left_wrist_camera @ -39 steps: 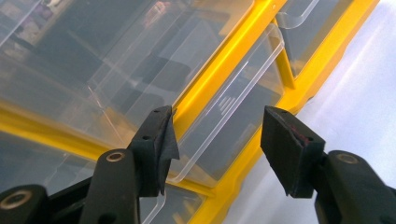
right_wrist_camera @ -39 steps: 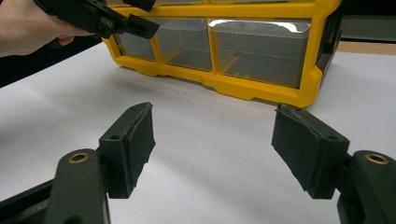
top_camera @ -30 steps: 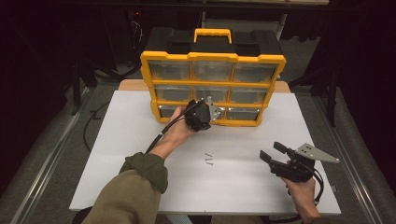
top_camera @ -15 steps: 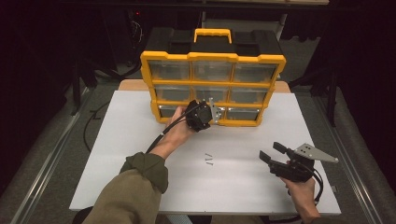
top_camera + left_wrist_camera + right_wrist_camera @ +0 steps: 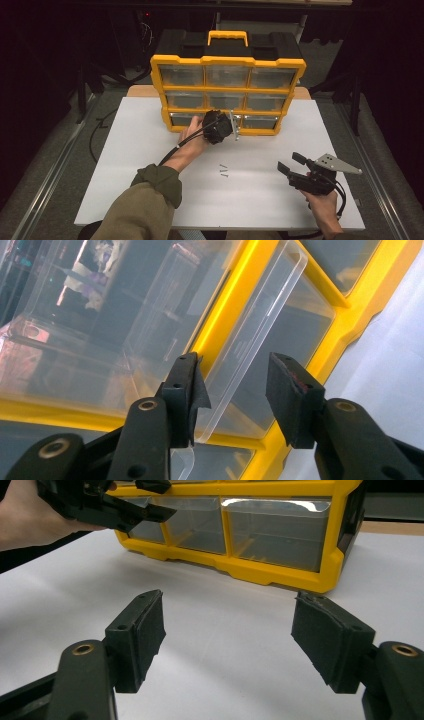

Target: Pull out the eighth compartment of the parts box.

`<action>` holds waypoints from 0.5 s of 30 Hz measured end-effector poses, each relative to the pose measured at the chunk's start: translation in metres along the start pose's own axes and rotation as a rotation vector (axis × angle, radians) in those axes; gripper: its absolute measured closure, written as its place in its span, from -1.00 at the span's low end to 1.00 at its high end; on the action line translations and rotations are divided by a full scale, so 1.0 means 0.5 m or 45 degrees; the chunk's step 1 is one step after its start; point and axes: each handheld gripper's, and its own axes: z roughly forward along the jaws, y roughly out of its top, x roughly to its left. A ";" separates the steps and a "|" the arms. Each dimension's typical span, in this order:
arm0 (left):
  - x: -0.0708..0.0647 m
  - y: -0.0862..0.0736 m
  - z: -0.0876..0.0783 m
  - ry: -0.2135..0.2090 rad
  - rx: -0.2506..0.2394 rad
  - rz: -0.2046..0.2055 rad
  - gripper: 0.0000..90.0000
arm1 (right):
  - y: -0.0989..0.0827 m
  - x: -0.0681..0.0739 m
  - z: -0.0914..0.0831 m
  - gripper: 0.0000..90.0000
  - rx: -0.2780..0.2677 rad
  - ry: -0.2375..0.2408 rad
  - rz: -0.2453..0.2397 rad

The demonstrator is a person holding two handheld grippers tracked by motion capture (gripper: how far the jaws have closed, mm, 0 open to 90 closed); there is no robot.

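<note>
White table (image 5: pixel 150 150), dark room; left tongs (image 5: pixel 235 390) closing around clear drawer lip (image 5: pixel 250 355), right tongs (image 5: pixel 230 640) wide.

One yellow organiser (image 5: pixel 227 62) stands on the table (image 5: pixel 125 150), and it carries one yellow handle (image 5: pixel 228 35) on top. Its front holds nine clear drawers (image 5: pixel 226 76), set in three rows of three. Two grippers are in use: the left gripper (image 5: pixel 235 127) at the bottom row of drawers and the right gripper (image 5: pixel 290 164) over the white sheet. Each gripper has two black jaws. A small cluster of screws (image 5: pixel 222 171) lies on the sheet; their number cannot be told. Two hands hold the grippers.
</note>
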 end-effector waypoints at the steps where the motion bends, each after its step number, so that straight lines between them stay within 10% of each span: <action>1: 0.000 0.000 0.000 0.000 0.000 0.000 0.27 | 0.000 0.000 0.000 -0.32 0.000 0.000 0.000; 15: -0.025 0.004 0.006 0.103 0.032 0.104 0.35 | 0.000 0.002 0.001 -0.31 0.010 0.000 -0.009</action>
